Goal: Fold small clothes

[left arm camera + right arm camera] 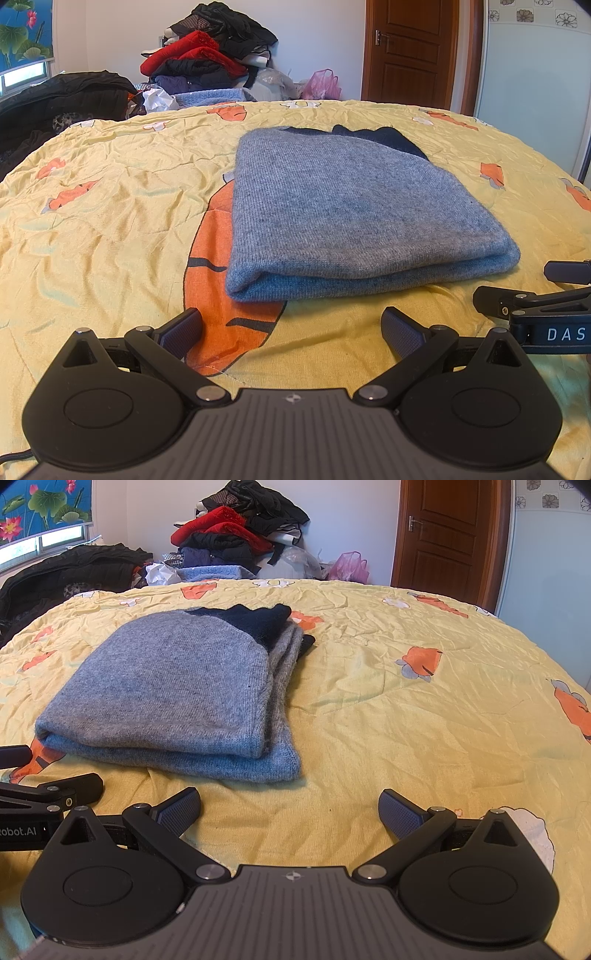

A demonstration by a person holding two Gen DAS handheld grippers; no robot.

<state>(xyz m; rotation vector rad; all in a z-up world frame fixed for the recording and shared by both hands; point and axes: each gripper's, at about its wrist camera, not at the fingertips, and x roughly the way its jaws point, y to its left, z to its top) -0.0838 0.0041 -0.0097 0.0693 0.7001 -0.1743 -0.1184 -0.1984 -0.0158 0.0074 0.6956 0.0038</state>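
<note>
A grey knitted sweater [354, 210] with dark navy parts at its far end lies folded in layers on the yellow bedspread [110, 206]. My left gripper [291, 328] hovers open just short of the sweater's near edge, nothing between its fingers. In the right wrist view the same sweater [177, 690] lies ahead and to the left. My right gripper [290, 808] is open over bare bedspread [406, 720], near the sweater's right corner. Each gripper's fingers show at the edge of the other's view.
A heap of red, black and purple clothes [210, 55] stands beyond the bed's far edge, with a pink plastic bag [321, 85] beside it. Dark garments [55, 103] lie at the far left. A brown door [410, 51] is behind.
</note>
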